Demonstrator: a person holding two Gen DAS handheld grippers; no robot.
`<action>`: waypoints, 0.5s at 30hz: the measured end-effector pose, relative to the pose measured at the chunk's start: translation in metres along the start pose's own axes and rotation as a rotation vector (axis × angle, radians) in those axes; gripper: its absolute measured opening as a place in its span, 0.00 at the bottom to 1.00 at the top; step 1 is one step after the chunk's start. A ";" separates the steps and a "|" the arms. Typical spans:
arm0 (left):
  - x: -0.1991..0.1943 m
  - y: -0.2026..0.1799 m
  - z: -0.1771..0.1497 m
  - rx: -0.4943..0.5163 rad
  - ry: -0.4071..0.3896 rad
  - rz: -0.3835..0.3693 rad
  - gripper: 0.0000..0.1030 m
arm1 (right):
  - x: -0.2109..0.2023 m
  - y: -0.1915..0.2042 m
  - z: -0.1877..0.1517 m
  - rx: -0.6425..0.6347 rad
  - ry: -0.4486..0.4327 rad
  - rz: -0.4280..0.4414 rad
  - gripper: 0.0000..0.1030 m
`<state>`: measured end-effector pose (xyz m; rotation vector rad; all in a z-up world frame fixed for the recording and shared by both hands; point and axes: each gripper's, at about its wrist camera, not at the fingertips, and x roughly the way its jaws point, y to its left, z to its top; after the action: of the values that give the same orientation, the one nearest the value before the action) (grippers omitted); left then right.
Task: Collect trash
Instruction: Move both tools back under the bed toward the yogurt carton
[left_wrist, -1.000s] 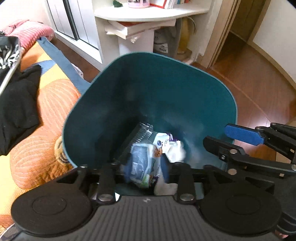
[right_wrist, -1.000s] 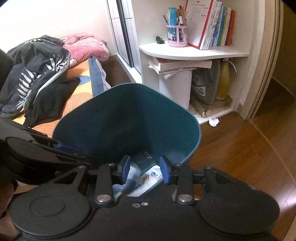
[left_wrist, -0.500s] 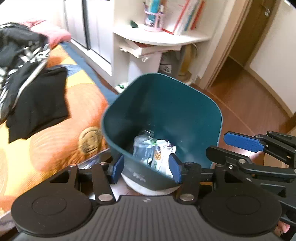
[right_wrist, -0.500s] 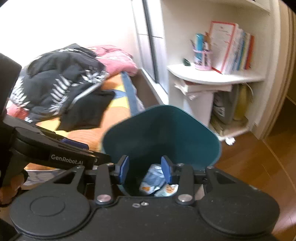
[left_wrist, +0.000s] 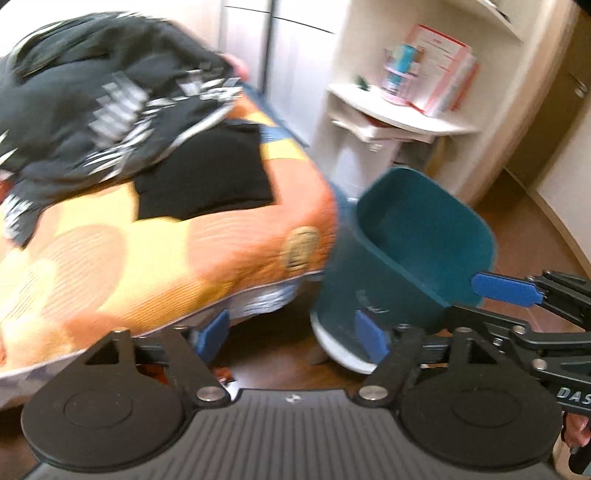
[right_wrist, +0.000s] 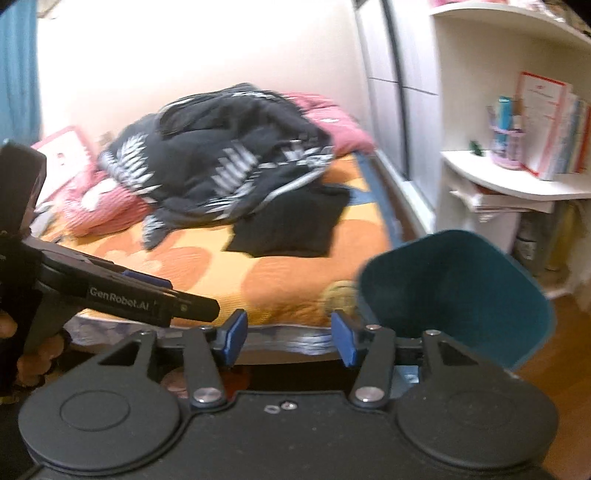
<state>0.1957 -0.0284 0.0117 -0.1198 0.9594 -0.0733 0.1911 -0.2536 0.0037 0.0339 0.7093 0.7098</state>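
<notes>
A teal trash bin (left_wrist: 402, 258) stands on the wooden floor beside the bed, and it also shows in the right wrist view (right_wrist: 458, 291). Its contents are hidden from both cameras. My left gripper (left_wrist: 291, 336) is open and empty, back from the bin and left of its base. My right gripper (right_wrist: 288, 338) is open and empty, facing the bed edge with the bin to its right. The right gripper's arm shows in the left wrist view (left_wrist: 517, 295), and the left gripper's arm shows in the right wrist view (right_wrist: 122, 295).
A bed with an orange quilt (left_wrist: 147, 251) carries a black patterned garment (right_wrist: 229, 162) and a pink blanket (right_wrist: 332, 118). A white corner shelf (right_wrist: 517, 184) with books and a pen cup stands behind the bin. Wooden floor (left_wrist: 535, 229) lies to the right.
Both grippers have pulled back and swung left, away from the bin's opening toward the bed. The left gripper, earlier shut on wrappers over the bin, now stands open and empty.
</notes>
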 end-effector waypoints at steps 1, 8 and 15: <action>-0.003 0.010 -0.005 -0.017 -0.005 0.010 0.79 | 0.004 0.006 -0.002 -0.009 0.006 0.025 0.50; 0.010 0.086 -0.050 -0.168 0.030 0.129 0.82 | 0.061 0.049 -0.024 -0.120 0.126 0.093 0.50; 0.071 0.171 -0.104 -0.392 0.186 0.220 0.82 | 0.143 0.064 -0.066 -0.124 0.313 0.097 0.50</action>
<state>0.1529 0.1253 -0.1280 -0.3726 1.1595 0.3130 0.1906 -0.1307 -0.1141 -0.1600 0.9656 0.8607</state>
